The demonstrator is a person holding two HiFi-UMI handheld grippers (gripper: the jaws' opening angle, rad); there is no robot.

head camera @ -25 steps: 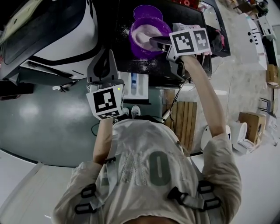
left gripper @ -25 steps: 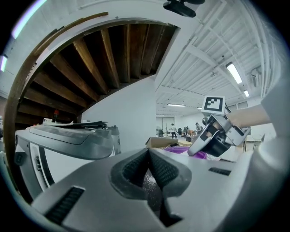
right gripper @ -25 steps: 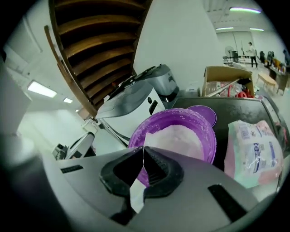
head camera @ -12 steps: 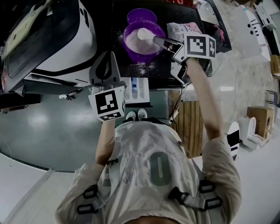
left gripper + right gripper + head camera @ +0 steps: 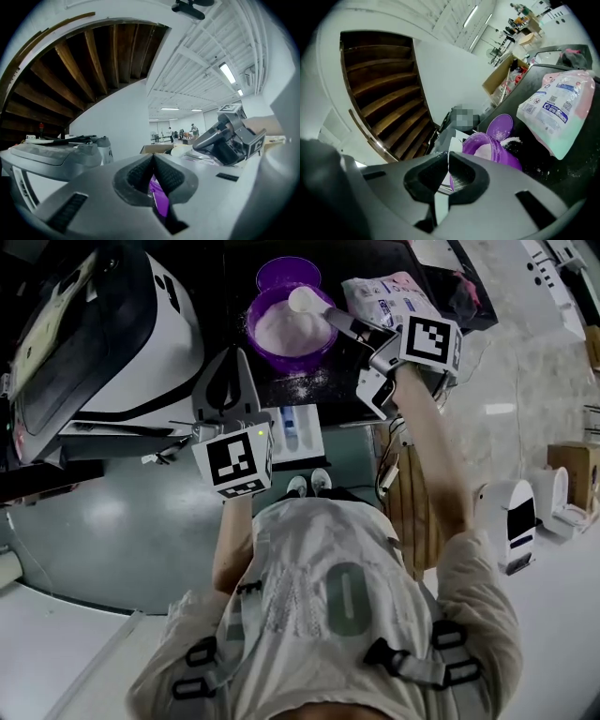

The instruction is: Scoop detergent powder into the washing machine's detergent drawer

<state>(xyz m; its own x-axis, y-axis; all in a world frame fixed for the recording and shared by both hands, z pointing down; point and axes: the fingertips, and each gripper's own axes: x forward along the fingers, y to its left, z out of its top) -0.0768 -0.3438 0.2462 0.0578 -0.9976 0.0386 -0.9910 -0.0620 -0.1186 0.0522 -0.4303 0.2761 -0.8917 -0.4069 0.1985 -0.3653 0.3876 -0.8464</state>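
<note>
Gripping the white scoop (image 5: pixel 303 301) by its handle, your right tool (image 5: pixel 354 327) is pressing both jaws tight on that flat strip, with no gap showing beside it. The scoop's head is sitting heaped with white powder and is hanging over the far right rim of the purple bowl (image 5: pixel 274 351). The bowl itself is standing on the dark desk (image 5: pixel 342 381), toward its near edge, and is holding a mound of the same powder. Its purple lid (image 5: pixel 284 271) is lying just behind it, nearer the desk's far edge. Loose grains are lying scattered on the desk between the bowl and the near edge. The detergent bag (image 5: pixel 386 298) is resting to the right of the bowl, close by your right tool.

Your left tool (image 5: pixel 232 357) is hovering at the desk's near edge with its jaws pressed together and nothing between them. The detergent drawer (image 5: pixel 292 432) is standing open below that near edge, just right of your left tool. The washing machine (image 5: pixel 112 334) is sitting off the desk's left edge.
</note>
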